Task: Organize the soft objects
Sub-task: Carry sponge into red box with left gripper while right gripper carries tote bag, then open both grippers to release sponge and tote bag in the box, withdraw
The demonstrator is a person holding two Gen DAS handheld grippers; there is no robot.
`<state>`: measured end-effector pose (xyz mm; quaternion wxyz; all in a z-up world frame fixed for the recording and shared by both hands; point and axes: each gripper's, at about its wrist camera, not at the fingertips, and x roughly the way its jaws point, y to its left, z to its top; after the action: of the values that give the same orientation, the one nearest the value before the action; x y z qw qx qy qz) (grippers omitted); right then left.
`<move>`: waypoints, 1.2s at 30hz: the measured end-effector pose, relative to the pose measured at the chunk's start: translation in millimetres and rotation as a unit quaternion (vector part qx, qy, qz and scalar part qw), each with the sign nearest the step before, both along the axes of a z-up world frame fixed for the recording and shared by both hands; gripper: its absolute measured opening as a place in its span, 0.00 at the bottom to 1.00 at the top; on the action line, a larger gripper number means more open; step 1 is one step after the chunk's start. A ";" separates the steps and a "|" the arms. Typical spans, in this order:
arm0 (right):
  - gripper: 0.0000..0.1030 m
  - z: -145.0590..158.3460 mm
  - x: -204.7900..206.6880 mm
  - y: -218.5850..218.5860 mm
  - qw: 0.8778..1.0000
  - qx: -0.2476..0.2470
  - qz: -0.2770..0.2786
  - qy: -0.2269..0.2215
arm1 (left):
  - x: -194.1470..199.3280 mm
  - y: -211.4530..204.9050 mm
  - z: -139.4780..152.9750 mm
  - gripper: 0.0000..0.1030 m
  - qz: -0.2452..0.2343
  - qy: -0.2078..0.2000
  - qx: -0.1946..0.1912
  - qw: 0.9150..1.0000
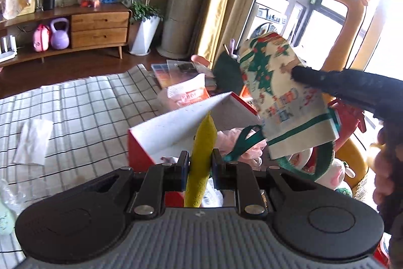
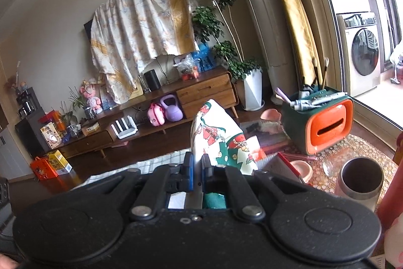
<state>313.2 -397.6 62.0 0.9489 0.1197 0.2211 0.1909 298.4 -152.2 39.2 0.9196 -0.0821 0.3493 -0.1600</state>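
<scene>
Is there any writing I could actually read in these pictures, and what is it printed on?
None can be read with certainty.
Christmas cloth bag: big coloured letters, upside down and blurred, not readable.
Orange packet behind the red and white box: print too blurred.
Washing machine: small badge, too small.
Orange and yellow cartons on the floor: print too small.

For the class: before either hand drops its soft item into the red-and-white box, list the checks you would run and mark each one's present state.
1. Left gripper shut on the yellow cloth: ok.
2. Right gripper shut on the Christmas-print bag: ok.
3. Box open on top: ok.
4. Room left in the box, with a pink fluffy item already inside: cannot tell.
5. Bag's green strap hanging clear of the left fingers: not ok, it dangles right beside them.
</scene>
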 end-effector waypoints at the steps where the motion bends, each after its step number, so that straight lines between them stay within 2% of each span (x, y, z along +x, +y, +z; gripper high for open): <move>1: 0.05 -6.6 4.5 -1.3 1.000 -0.001 -0.001 0.005 | 4.6 -3.8 -3.0 0.17 -0.002 0.002 0.002 1.000; 11: 0.05 -56.4 46.2 -4.1 0.999 -0.005 -0.016 0.031 | 46.8 -35.2 -35.1 0.17 -0.013 0.034 0.015 0.999; 19: 0.05 -102.4 63.8 4.0 0.997 -0.021 -0.013 0.079 | 78.2 -47.7 -60.0 0.17 -0.015 0.055 0.019 0.998; 24: 0.05 -125.8 68.7 5.9 0.994 -0.016 -0.015 0.107 | 90.8 -54.3 -71.7 0.17 -0.016 0.055 0.026 0.998; 29: 0.05 -134.0 67.9 11.4 0.993 -0.020 -0.007 0.116 | 106.3 -53.0 -85.1 0.17 -0.008 0.070 0.028 0.997; 36: 0.08 -134.4 62.5 22.8 0.992 -0.055 0.000 0.115 | 118.8 -43.9 -101.3 0.16 -0.002 0.086 0.024 0.996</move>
<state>375.7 -374.8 -72.4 0.9224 0.0889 0.3385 0.1634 417.3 -196.2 -62.1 0.8875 -0.0733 0.4311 -0.1457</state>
